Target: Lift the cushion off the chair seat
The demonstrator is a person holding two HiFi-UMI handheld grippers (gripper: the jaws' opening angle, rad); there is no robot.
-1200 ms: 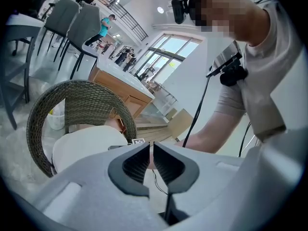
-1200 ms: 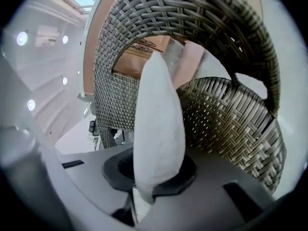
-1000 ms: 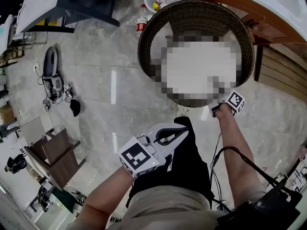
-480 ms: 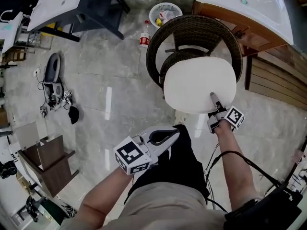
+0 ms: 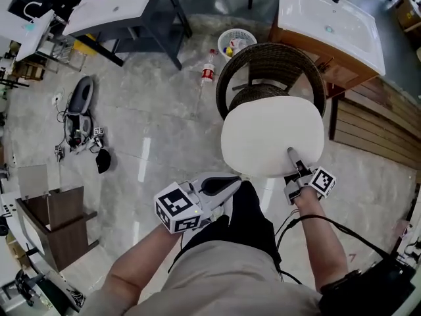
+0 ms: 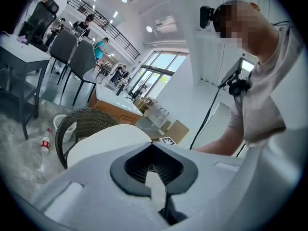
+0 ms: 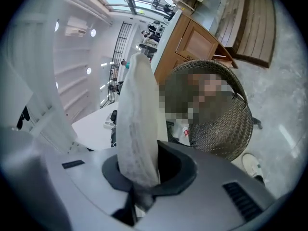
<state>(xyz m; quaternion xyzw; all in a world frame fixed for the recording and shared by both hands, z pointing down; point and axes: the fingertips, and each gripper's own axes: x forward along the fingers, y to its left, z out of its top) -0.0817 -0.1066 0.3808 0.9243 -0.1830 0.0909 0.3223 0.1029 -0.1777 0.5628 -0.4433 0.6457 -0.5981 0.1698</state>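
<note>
We find the cushion (image 5: 271,135) above the chair (image 5: 270,61), the right claw (image 5: 291,155) on its near edge and the left claw (image 5: 233,184) near-left. A basket (image 5: 236,41) and a bottle (image 5: 209,70) sit on the floor (image 5: 158,110) behind.

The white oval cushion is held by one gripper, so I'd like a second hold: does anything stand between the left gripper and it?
Nothing visible does. The shut, empty left gripper points at the near edge of the white oval cushion across open air; the right gripper clamps that edge further along.

Cushion (image 5: 273,137) — matt off-white cloth, finely ribbed; chair (image 5: 263,52) — dark, rough woven wicker; floor (image 5: 164,130) glossy grey stone.
</note>
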